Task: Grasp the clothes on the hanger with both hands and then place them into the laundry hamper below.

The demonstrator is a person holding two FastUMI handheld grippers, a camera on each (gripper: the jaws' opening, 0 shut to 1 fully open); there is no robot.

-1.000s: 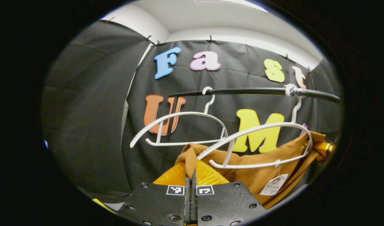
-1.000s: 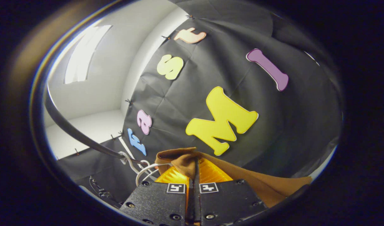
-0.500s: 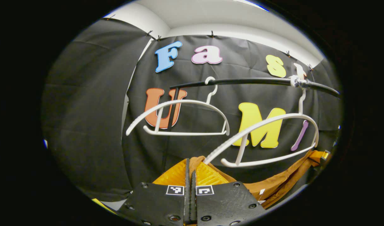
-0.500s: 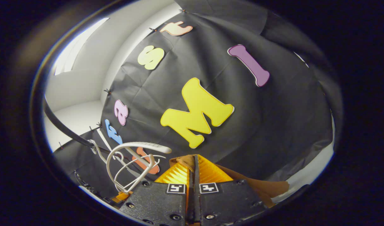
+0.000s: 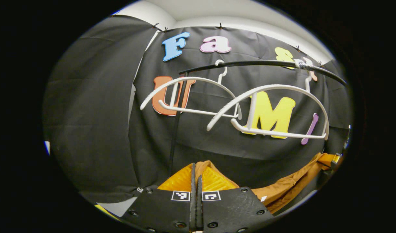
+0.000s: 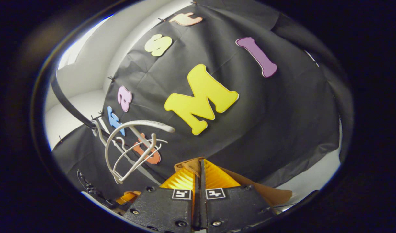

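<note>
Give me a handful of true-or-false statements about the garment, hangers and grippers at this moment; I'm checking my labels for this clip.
1. The brown garment hangs on a hanger. False: it stretches between the grippers, below both hangers.
2. The left gripper is shut on the garment. True.
3. Two white hangers hang bare on the black rail. True.
4. The right gripper is open. False: its fingers pinch a fold of the garment.
5. The hangers are black. False: they are white.
</note>
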